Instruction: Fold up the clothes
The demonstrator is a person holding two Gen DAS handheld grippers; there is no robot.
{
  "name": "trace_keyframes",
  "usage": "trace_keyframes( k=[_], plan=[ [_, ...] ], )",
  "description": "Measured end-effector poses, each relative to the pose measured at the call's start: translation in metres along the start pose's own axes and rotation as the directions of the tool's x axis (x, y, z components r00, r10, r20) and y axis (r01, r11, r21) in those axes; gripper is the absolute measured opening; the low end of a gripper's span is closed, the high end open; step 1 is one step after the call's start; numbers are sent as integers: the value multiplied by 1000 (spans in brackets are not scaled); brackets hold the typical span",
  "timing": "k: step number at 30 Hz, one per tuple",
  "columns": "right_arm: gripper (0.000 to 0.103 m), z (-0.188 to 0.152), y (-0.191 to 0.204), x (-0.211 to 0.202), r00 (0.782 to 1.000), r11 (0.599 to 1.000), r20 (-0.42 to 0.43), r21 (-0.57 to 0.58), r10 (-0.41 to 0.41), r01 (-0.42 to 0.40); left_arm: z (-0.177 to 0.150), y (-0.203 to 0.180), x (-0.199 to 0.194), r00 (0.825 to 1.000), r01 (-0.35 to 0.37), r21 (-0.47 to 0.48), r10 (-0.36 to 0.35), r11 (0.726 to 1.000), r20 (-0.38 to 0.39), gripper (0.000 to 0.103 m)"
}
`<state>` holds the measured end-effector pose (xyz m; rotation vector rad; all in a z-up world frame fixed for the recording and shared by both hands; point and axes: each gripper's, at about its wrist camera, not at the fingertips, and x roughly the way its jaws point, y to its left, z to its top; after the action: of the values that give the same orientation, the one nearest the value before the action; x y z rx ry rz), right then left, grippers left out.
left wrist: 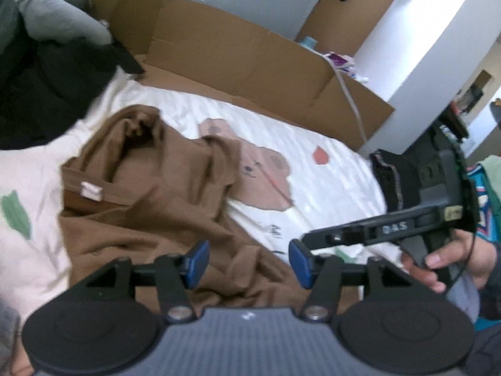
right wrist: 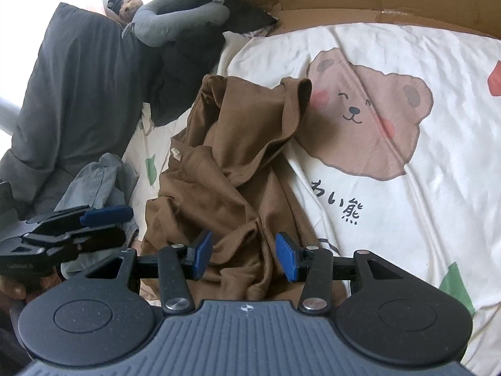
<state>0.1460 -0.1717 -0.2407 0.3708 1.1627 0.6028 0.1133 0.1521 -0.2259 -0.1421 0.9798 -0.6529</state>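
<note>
The brown garment [right wrist: 238, 156] lies crumpled on my bed's white bear-print sheet [right wrist: 407, 203], its collar label toward the dark grey bedding [right wrist: 72, 100] and one edge overlapping the printed bear. My left tongs [left wrist: 249, 261] stand apart over its near folds with nothing pinched between the blue pads. My right tongs [right wrist: 244, 257] are likewise parted, about half wide, above the bunched cloth without gripping it.
</note>
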Motion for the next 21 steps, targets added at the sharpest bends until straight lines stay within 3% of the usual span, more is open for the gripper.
trace_keyframes(
  k=[8,14,18,21],
  plan=[
    [52,-14,-3,20,997,999,-76,36,-20,23,-4,33,4,996,-87,-62,87,994,-12,55],
    [52,-27,-2,31,992,999,-128,40,-5,10,-14,44,21,992,-120,-38,118,992,-34,56],
    [52,-31,0,33,991,999,-136,39,1,5,-20,48,34,993,-109,0,109,994,-50,58],
    [52,-34,-3,31,992,999,-130,46,4,2,-23,50,38,994,-92,1,92,996,-56,53]
  ],
)
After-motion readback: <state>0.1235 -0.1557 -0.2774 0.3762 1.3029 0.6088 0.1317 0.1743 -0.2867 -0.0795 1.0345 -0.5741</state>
